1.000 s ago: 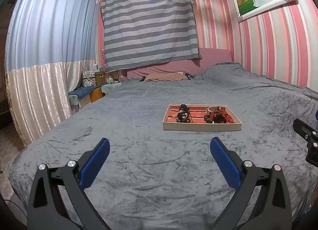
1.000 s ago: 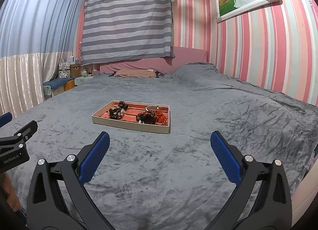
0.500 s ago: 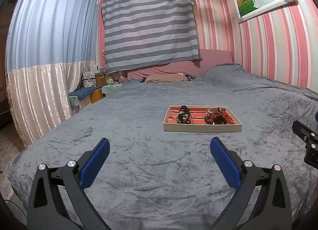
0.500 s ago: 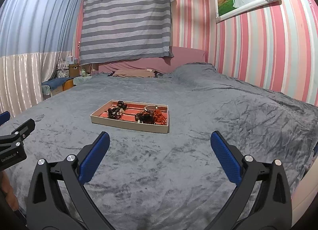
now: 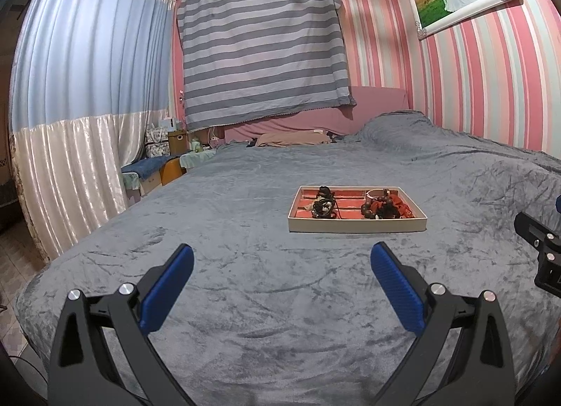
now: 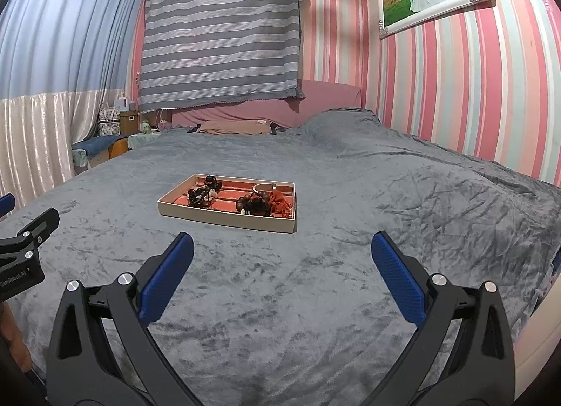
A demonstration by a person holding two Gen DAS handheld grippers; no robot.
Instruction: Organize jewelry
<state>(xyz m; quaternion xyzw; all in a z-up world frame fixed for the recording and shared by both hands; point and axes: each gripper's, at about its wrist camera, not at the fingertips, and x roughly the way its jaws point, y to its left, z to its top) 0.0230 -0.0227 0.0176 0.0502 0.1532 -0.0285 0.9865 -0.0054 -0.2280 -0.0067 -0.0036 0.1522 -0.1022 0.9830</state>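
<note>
A shallow beige jewelry tray [image 5: 357, 225] with a red lining sits on the grey blanket, ahead of both grippers; it also shows in the right wrist view [image 6: 224, 218]. A dark beaded piece [image 5: 324, 204] lies in its left part and dark beads with a red tassel [image 5: 385, 208] in its right part, also seen in the right wrist view: dark beaded piece [image 6: 203, 194], beads with tassel [image 6: 264, 204]. My left gripper [image 5: 282, 276] is open and empty, well short of the tray. My right gripper [image 6: 282, 265] is open and empty, also short of it.
The grey blanket [image 5: 245, 300] covers a wide bed. Curtains [image 5: 70, 125] and a cluttered side table [image 5: 168, 157] stand at the left. A striped pink wall [image 6: 473, 90] runs along the right. Pillows [image 6: 235, 127] lie at the far end.
Both grippers have drawn back a little from the tray and stayed open. The tray and jewelry have not moved.
</note>
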